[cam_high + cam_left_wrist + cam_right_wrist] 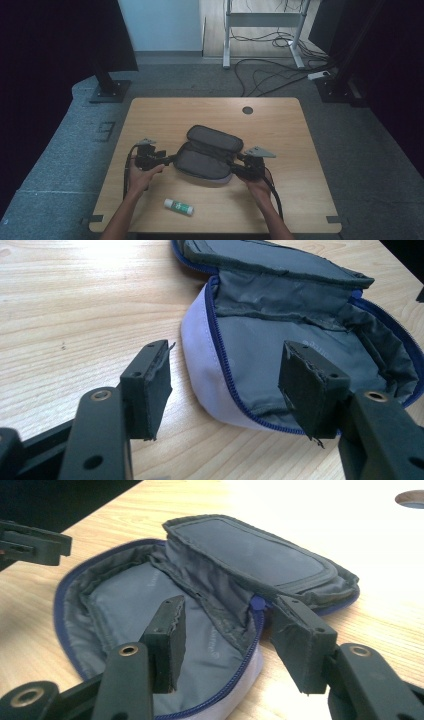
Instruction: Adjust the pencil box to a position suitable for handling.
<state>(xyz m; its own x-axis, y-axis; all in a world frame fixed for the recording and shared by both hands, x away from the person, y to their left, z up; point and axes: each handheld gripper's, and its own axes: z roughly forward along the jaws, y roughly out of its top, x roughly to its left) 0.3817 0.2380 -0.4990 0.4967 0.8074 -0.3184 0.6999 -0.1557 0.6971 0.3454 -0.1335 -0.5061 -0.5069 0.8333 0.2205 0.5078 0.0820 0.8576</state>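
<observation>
Pouch [209, 152] lies unzipped at the desk [280, 125] centre, lid folded back; left tongs [170, 160] and right tongs [234, 165] are open at its ends, holding nothing. Glue stick [179, 206] probably remains to pack.

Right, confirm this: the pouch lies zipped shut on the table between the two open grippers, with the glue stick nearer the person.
Not quite: the pouch lies unzipped, its grey lining showing in the left gripper view. The rest holds: it sits on the table between the open left gripper and right gripper, with the glue stick nearer the person.
</observation>
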